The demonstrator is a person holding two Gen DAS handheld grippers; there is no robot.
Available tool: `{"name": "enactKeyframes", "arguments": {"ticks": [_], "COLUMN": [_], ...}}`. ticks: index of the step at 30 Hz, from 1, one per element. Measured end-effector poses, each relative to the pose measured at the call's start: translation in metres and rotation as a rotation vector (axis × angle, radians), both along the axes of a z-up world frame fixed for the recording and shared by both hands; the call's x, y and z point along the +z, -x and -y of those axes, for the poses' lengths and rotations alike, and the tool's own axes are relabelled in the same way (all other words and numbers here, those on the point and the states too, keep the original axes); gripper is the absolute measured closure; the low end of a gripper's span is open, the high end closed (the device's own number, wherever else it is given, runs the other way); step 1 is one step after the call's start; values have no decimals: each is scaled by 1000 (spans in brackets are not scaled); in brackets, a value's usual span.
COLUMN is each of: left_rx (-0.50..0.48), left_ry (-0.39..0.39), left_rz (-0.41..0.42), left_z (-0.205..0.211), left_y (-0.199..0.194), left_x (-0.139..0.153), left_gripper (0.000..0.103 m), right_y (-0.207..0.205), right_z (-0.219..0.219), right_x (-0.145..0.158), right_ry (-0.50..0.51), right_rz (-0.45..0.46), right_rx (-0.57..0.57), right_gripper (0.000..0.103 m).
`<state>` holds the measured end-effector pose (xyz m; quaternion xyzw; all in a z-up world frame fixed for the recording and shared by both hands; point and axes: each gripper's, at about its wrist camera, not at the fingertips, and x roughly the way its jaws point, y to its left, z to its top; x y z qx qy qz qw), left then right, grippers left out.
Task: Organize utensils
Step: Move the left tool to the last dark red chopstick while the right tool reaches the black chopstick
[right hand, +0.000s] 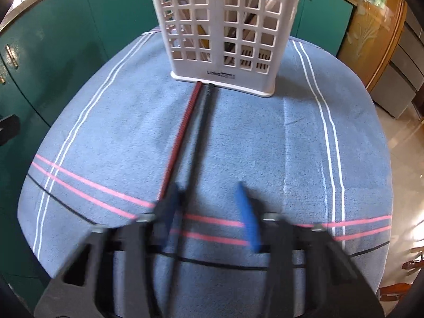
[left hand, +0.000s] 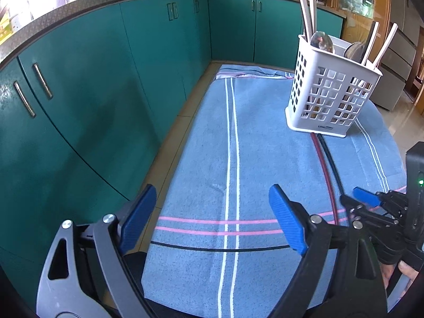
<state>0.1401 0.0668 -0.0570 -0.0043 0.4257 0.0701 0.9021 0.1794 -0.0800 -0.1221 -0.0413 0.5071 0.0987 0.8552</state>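
A white perforated utensil holder (left hand: 328,90) stands on the blue striped towel (left hand: 206,145), holding spoons and pale-handled utensils; it also shows in the right wrist view (right hand: 225,26). A red chopstick (right hand: 182,129) and a black chopstick (right hand: 201,132) lie side by side on the towel, tips at the holder's base; both show in the left wrist view (left hand: 324,169). My right gripper (right hand: 209,212) is open, blurred, with its fingers either side of the black chopstick's near end; it shows in the left wrist view (left hand: 363,198). My left gripper (left hand: 212,220) is open and empty above the towel.
Teal kitchen cabinets (left hand: 106,79) run along the left and back under a dark countertop with pots and a dish rack. A wooden cabinet (right hand: 371,34) and tiled floor lie to the right of the table edge.
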Motion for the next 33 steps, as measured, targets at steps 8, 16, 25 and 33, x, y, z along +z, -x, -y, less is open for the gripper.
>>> {"name": "enactKeyframes", "arguments": {"ticks": [8,16,25,33], "left_rx": [-58,-191,-334,-329], "left_ry": [16,93,108,77], "left_rz": [-32,-135,-215,-200], "left_z": [17,68,128,120], "left_y": [2,-8,-11,-3], "left_x": [-8,-42,-68,-69], "left_gripper": [17,17,22,98], "right_y": [15,45,52,52], "right_z": [30,93,114,119], "right_x": [0,1,4,1], "right_ry": [-61,-92,-183,-193], "right_rz": [-21,-41,-33,-42], "right_rx": [-59,-193,-212,-213], "right_gripper": [97,97,81,81]}}
